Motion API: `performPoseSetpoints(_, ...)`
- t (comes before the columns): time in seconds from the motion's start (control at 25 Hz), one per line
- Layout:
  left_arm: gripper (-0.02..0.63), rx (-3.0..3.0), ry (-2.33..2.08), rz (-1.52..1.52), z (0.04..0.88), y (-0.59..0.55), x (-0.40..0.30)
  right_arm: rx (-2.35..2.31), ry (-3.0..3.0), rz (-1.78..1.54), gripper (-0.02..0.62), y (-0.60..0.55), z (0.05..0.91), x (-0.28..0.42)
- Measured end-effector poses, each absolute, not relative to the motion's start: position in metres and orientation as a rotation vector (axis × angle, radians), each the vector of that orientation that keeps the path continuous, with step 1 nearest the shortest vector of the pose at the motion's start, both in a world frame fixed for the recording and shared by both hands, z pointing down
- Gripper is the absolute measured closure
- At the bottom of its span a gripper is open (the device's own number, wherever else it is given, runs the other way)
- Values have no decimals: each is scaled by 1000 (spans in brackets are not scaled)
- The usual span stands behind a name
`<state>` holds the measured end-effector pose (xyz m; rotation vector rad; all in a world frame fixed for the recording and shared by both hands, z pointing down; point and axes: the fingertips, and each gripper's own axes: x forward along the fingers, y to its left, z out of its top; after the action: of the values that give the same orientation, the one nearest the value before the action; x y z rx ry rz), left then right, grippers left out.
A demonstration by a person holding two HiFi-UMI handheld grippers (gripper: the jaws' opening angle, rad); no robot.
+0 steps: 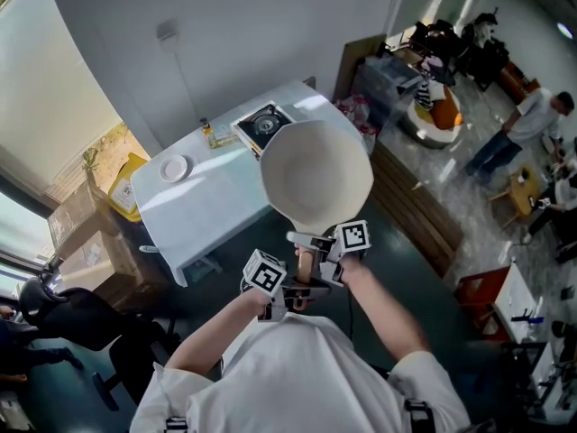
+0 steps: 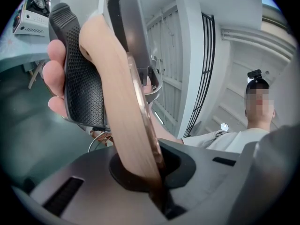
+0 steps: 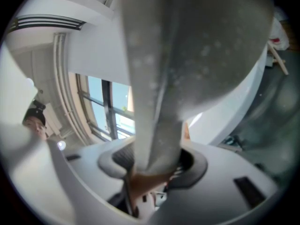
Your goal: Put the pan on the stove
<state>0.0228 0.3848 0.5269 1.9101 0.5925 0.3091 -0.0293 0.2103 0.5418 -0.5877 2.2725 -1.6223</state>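
Observation:
A cream pan (image 1: 317,174) with a wooden handle (image 1: 305,265) hangs in the air over the near right corner of the white table (image 1: 212,210). Both grippers hold its handle. My left gripper (image 1: 287,294) is shut on the handle's near end; the left gripper view shows the wood (image 2: 123,102) running between its jaws. My right gripper (image 1: 326,253) is shut further up, where the handle joins the pan; its own view shows the pan's grey underside (image 3: 201,46) and neck (image 3: 157,135). The small stove (image 1: 264,124) sits at the table's far end, beyond the pan.
On the table lie a white plate (image 1: 173,168) and a small bottle (image 1: 206,132) left of the stove. A yellow bin (image 1: 126,183) and cardboard boxes (image 1: 81,233) stand left of the table, a wooden bench (image 1: 419,206) to its right. People (image 1: 523,124) stand far right.

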Motion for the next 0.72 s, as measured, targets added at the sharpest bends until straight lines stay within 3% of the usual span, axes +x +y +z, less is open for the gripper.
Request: performPoseSetpoints(0.72, 584, 1878, 635, 319, 536, 303, 33, -609, 2227, -1629, 393, 126, 553, -15)
